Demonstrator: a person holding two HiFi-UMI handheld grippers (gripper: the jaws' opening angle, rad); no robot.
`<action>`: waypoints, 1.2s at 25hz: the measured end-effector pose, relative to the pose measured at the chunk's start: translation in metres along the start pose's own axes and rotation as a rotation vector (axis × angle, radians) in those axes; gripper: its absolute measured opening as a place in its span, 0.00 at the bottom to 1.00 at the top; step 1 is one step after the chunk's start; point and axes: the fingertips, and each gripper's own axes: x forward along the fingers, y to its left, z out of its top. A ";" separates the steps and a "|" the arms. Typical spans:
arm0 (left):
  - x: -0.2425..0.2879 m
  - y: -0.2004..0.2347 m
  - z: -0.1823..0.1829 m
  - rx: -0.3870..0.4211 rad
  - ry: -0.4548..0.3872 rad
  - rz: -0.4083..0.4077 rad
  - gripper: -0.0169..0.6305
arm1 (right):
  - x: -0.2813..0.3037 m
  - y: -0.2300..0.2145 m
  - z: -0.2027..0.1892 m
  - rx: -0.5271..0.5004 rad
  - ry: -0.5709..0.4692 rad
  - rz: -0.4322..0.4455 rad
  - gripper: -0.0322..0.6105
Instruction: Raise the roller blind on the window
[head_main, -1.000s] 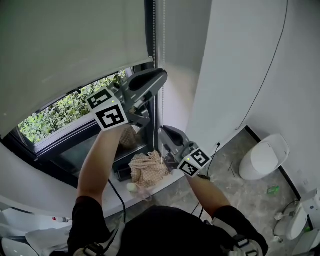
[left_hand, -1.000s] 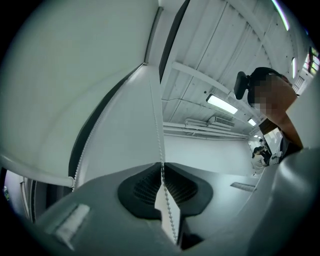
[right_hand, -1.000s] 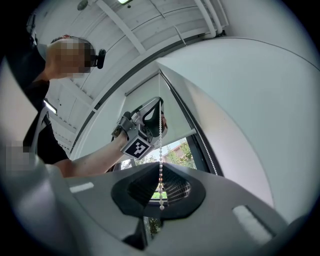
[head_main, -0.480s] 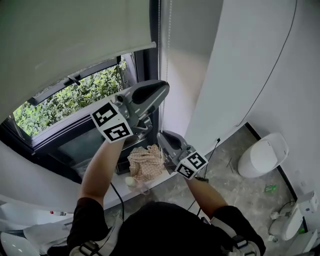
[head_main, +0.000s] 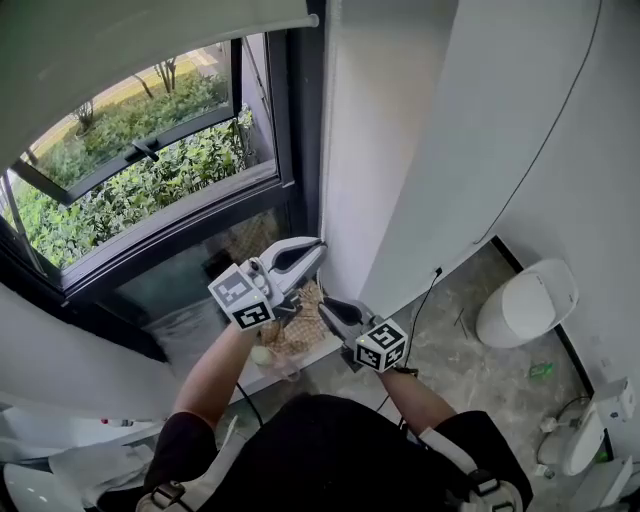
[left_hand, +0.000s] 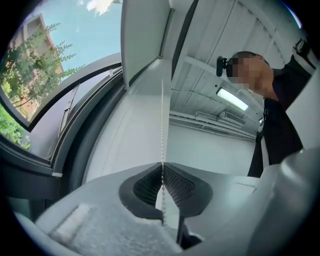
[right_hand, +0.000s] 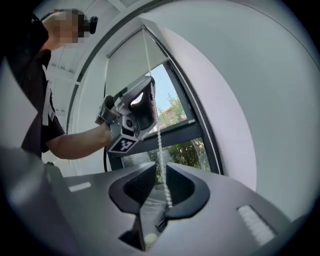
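Roller blind (head_main: 130, 45) sits high in the upper left of the head view. Left gripper (head_main: 312, 247), lower centre, is pinched tight on the bead chain (left_hand: 162, 120). Right gripper (head_main: 328, 308), just right and below, has just been parting its jaws; the chain runs ungripped between them.

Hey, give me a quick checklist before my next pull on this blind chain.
1. Left gripper clamped on the bead chain, having just tightened: ok.
2. Right gripper let go: ok; its fingers have just been opening, chain loose between them.
3. Chain straight above the left gripper, untangled: ok.
4. Roller blind fully raised: cannot tell; only its lower part shows, at the head view's top.
5. Both grippers low, room above to regrip higher: ok.
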 end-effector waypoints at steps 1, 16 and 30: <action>0.001 0.002 0.000 0.010 0.009 0.003 0.05 | 0.000 0.002 0.011 -0.016 -0.020 0.015 0.18; -0.010 0.002 0.003 -0.028 -0.038 0.016 0.05 | -0.019 0.046 0.292 -0.216 -0.491 0.098 0.23; -0.007 -0.017 0.001 -0.036 -0.047 -0.005 0.05 | 0.011 0.074 0.355 -0.201 -0.563 0.205 0.16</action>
